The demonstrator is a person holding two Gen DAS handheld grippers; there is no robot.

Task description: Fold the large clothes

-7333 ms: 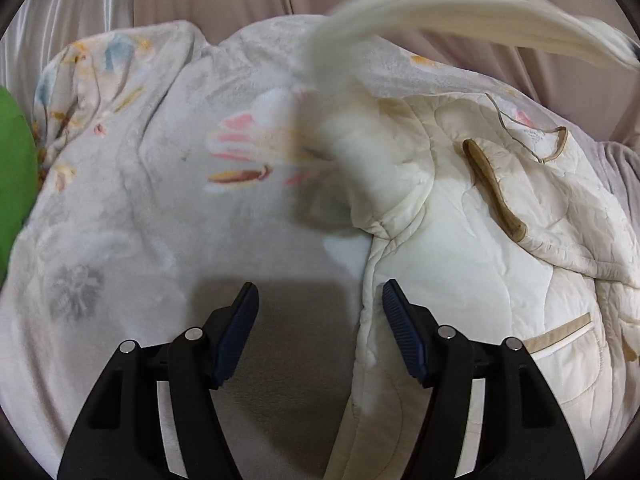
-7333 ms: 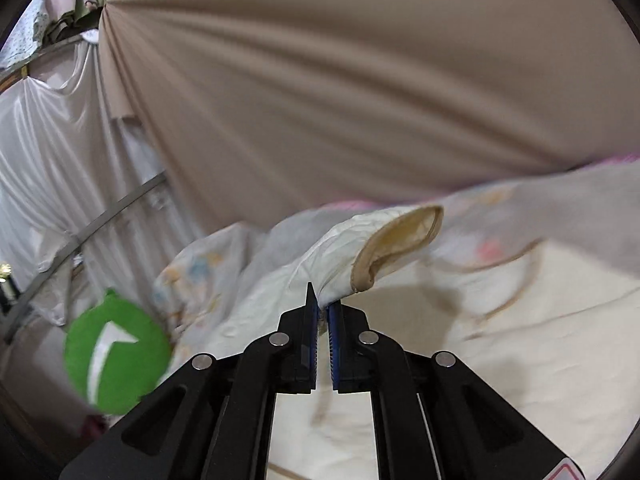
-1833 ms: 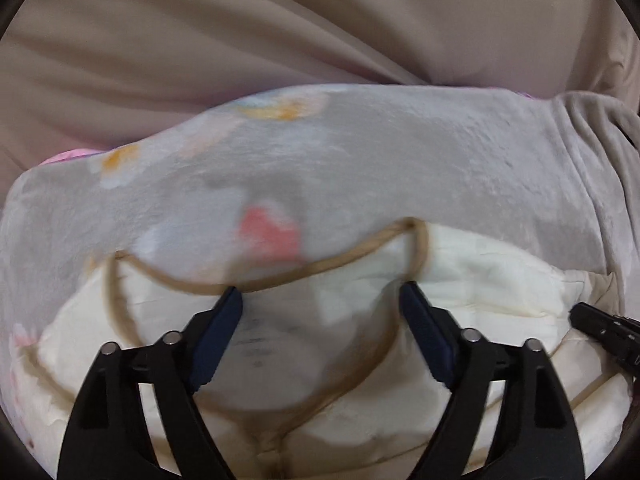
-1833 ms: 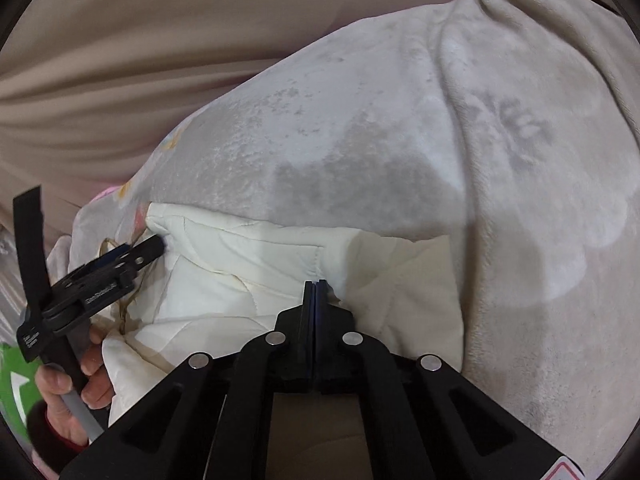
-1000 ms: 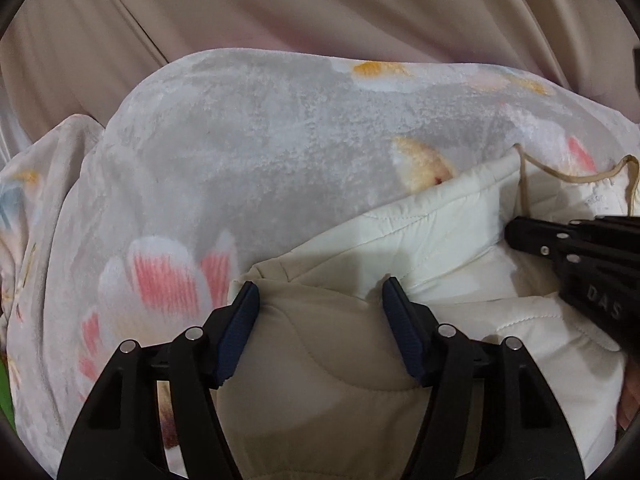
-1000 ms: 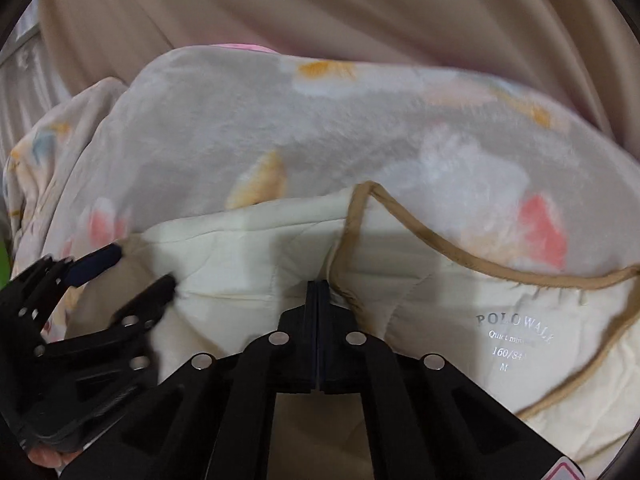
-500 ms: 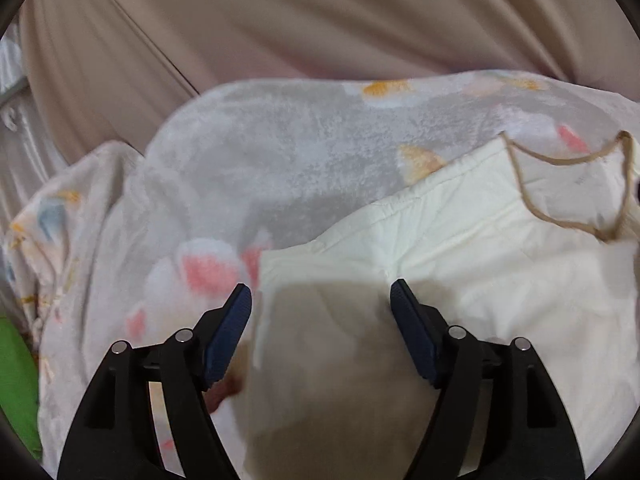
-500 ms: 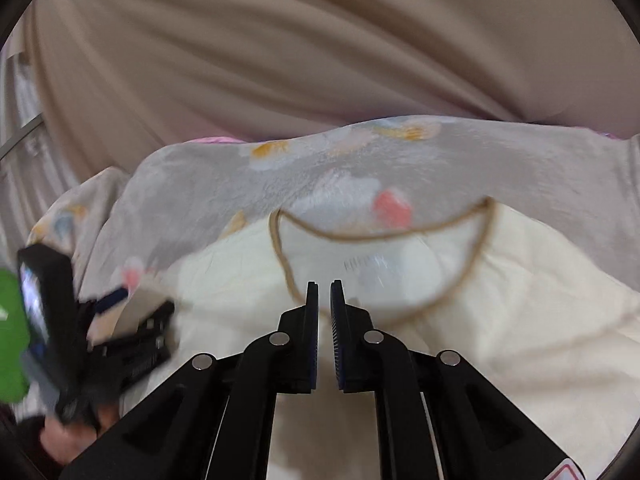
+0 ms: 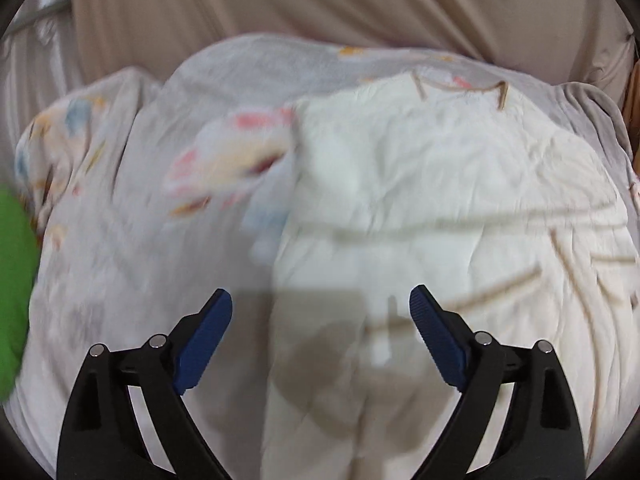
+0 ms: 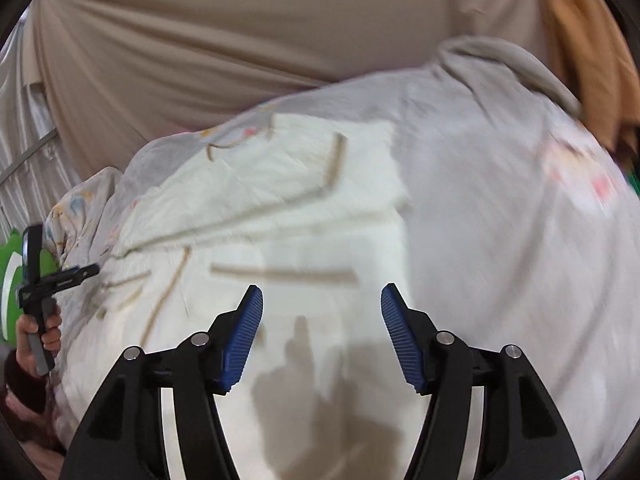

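A cream quilted jacket [image 9: 420, 208] with tan trim lies spread on a grey floral blanket [image 9: 132, 240]. In the right wrist view the jacket [image 10: 248, 216] fills the left and middle, its sleeves folded across the body. My left gripper [image 9: 320, 312] hovers over the jacket's left edge, its jaws opening, nothing between them. My right gripper [image 10: 322, 304] hangs above the jacket's right edge, jaws opening and empty. The left gripper [image 10: 86, 270] also shows at the far left of the right wrist view, held by a hand [image 10: 28, 332].
A beige curtain [image 9: 320, 4] hangs behind the bed. A green object [image 9: 14, 292] sits at the left edge. An orange cloth [image 10: 588, 52] hangs at the upper right. The blanket [image 10: 500, 220] stretches bare to the right of the jacket.
Both grippers pulled back from the jacket's collar end toward its hem. The right gripper went from shut to open, the left opened wider. More of the jacket now shows.
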